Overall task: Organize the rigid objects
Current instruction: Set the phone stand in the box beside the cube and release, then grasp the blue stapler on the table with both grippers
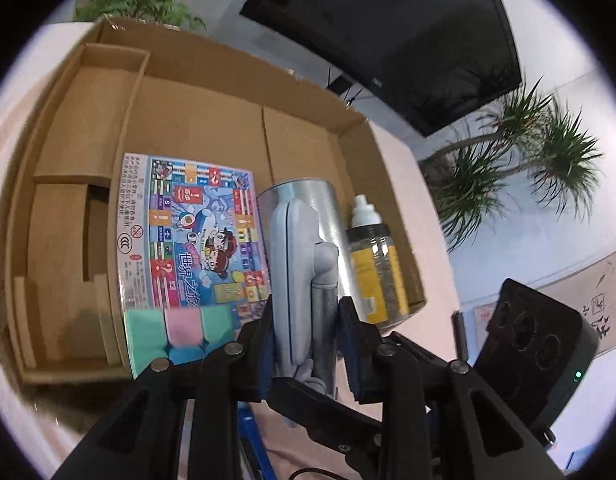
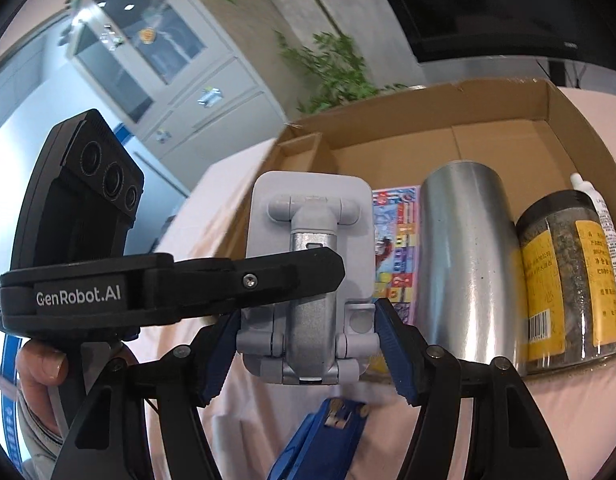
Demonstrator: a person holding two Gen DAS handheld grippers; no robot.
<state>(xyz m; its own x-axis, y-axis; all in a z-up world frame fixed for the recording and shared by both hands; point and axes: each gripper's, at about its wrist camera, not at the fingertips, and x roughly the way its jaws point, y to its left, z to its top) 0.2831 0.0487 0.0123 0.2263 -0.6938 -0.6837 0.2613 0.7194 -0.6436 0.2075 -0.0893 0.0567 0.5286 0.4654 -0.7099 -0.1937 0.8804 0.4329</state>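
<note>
A folded grey phone stand (image 2: 308,280) is held in the air in front of an open cardboard box (image 1: 188,120), just above the pink-covered tabletop (image 2: 548,420). Both grippers are on it. The jaws of the left gripper (image 1: 306,332) are closed narrowly across its thin edge, and in the right wrist view they are seen clamped across the metal arm at the middle. The jaws of the right gripper (image 2: 308,344) are closed on the lower hinge block, one blue pad at each side.

Inside the box, a board game (image 1: 192,240) lies flat, a metal can (image 2: 468,264) stands beside it, and a jar with a yellow label (image 2: 564,288) and a small white-capped bottle (image 1: 364,210) stand further right.

The stand is judged stiff and fairly light, but smooth plastic and metal may slip, and the hinges may swing open. It is best gripped across the hinge block or the flat plates, not the free arm.
</note>
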